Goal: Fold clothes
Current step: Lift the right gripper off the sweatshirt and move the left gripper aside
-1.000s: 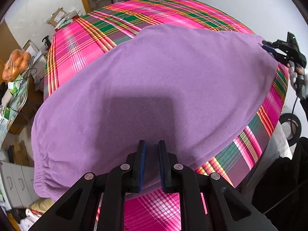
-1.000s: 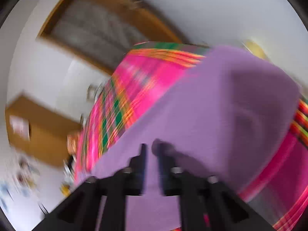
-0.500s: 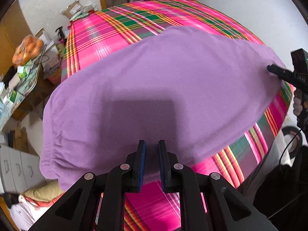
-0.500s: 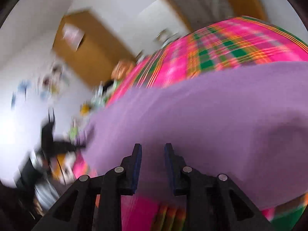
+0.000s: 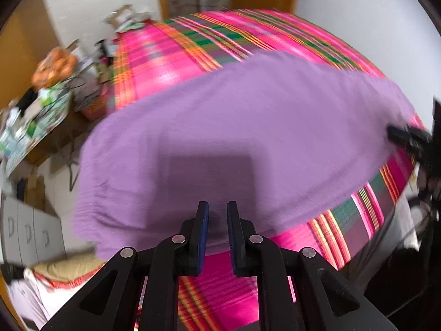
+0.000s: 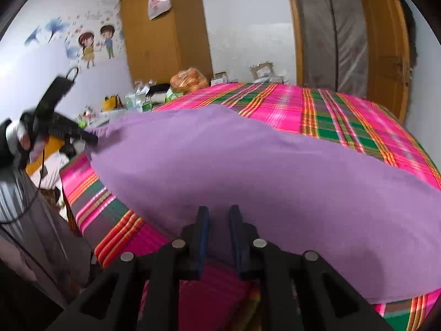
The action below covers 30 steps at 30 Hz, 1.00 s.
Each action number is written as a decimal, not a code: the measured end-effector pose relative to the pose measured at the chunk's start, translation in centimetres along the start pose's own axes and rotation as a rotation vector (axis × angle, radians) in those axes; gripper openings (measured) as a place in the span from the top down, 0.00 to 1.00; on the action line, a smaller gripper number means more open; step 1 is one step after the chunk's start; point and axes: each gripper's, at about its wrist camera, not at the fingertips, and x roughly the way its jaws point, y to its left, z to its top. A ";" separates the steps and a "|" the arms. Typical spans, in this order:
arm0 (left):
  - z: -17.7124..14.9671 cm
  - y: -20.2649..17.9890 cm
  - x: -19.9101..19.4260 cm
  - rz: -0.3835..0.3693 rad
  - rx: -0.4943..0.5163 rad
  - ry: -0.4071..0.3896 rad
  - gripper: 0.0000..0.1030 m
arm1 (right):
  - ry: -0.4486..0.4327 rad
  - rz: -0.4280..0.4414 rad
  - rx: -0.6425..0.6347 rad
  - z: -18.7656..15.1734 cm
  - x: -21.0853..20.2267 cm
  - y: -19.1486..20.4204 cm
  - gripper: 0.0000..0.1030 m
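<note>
A purple garment [image 5: 234,127] lies spread over the pink plaid bed [image 5: 176,55], its near hem held taut between my two grippers. In the left wrist view my left gripper [image 5: 217,209] is shut on the near hem. My right gripper [image 5: 397,135] pinches the garment's far right corner there. In the right wrist view my right gripper [image 6: 219,212] is shut on the hem of the purple garment [image 6: 275,171]. My left gripper [image 6: 92,138] grips the far left corner, held by a person's hand [image 6: 22,140]. The left wrist view is blurred.
The plaid bed [image 6: 344,110] ends at a near corner [image 6: 91,193]. Beside it stand a cluttered side table [image 6: 143,99] with a bag of oranges [image 6: 188,80], a wooden wardrobe [image 6: 165,33] and a door [image 6: 344,35]. White drawers [image 5: 24,231] sit low on the left.
Both grippers have swung round while keeping hold of the hem. The garment has shifted toward the bed's near edge, and the right wrist view now looks across the bed at the left gripper.
</note>
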 end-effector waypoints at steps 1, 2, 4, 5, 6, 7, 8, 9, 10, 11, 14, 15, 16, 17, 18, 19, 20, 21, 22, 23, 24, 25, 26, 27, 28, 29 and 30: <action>0.0 0.8 -0.5 0.015 -0.039 -0.019 0.87 | 0.016 0.026 0.035 0.4 0.2 -0.3 0.81; 0.0 1.7 -1.0 0.029 -0.085 -0.041 0.87 | 0.032 0.054 0.071 0.9 0.3 -0.5 0.81; -0.1 4.5 -2.5 0.052 -0.234 -0.101 0.87 | 0.048 0.101 0.140 1.8 0.8 -1.0 0.81; -0.2 6.2 -3.2 0.049 -0.323 -0.128 0.87 | 0.040 0.119 0.168 2.2 1.1 -1.2 0.81; -0.4 7.7 -3.6 0.038 -0.409 -0.146 0.87 | 0.020 0.144 0.192 3.0 1.3 -1.2 0.81; -0.7 9.2 -4.0 0.025 -0.493 -0.163 0.87 | 0.005 0.154 0.195 3.5 1.5 -1.2 0.79; -1.3 10.4 -4.1 0.009 -0.565 -0.169 0.85 | -0.011 0.164 0.197 4.0 1.7 -1.1 0.78; -1.8 11.7 -4.2 -0.009 -0.639 -0.174 0.80 | -0.019 0.170 0.189 4.6 2.2 -0.8 0.78; -2.6 12.9 -4.0 -0.031 -0.717 -0.170 0.76 | -0.027 0.174 0.180 5.3 2.7 -0.4 0.78; -3.2 13.5 -3.7 -0.048 -0.768 -0.156 0.71 | -0.035 0.179 0.171 5.9 3.2 -0.1 0.78; -4.8 15.0 -2.8 -0.100 -0.897 -0.118 0.64 | -0.046 0.203 0.147 7.1 4.4 0.9 0.78; -5.2 15.2 -2.5 -0.118 -0.928 -0.110 0.61 | -0.046 0.209 0.140 7.4 4.7 1.1 0.78; -5.7 15.4 -2.3 -0.136 -0.958 -0.101 0.59 | -0.044 0.214 0.136 7.4 4.9 1.3 0.78; -6.2 15.5 -2.0 -0.154 -0.989 -0.092 0.55 | -0.038 0.217 0.134 7.5 5.3 1.5 0.78; -6.6 15.7 -1.8 -0.173 -1.019 -0.083 0.53 | -0.032 0.220 0.133 7.6 5.6 1.6 0.78; -7.1 15.9 -1.5 -0.191 -1.049 -0.074 0.53 | -0.026 0.221 0.134 7.8 6.0 1.7 0.78; -7.6 16.1 -1.3 -0.209 -1.079 -0.064 0.52 | -0.020 0.220 0.137 7.8 6.2 1.7 0.78; -8.0 16.2 -1.0 -0.229 -1.108 -0.057 0.51 | -0.015 0.218 0.145 7.7 6.6 1.7 0.78; -8.2 16.1 -1.0 -0.250 -1.126 -0.061 0.50 | -0.012 0.217 0.154 7.5 6.7 1.6 0.78; -8.4 16.0 -0.9 -0.265 -1.136 -0.066 0.49 | -0.011 0.216 0.162 7.5 6.8 1.4 0.78; -8.5 15.9 -0.9 -0.280 -1.146 -0.070 0.48 | -0.012 0.217 0.168 7.5 6.8 1.4 0.78; -8.6 15.7 -0.8 -0.296 -1.155 -0.072 0.47 | -0.013 0.219 0.173 7.5 6.9 1.4 0.78; -8.6 15.5 -0.7 -0.310 -1.163 -0.072 0.46 | -0.014 0.220 0.178 7.6 6.9 1.3 0.78; -8.7 15.2 -0.5 -0.317 -1.168 -0.067 0.46 | -0.014 0.220 0.181 7.6 7.0 1.2 0.78; -8.7 14.9 -0.3 -0.322 -1.173 -0.062 0.46 | -0.012 0.221 0.181 7.6 7.1 1.3 0.78; -8.7 14.7 0.1 -0.321 -1.178 -0.056 0.46 | -0.008 0.220 0.179 7.6 7.3 1.3 0.78; -8.6 14.4 0.4 -0.316 -1.186 -0.047 0.46 | -0.006 0.221 0.173 7.5 7.4 1.5 0.78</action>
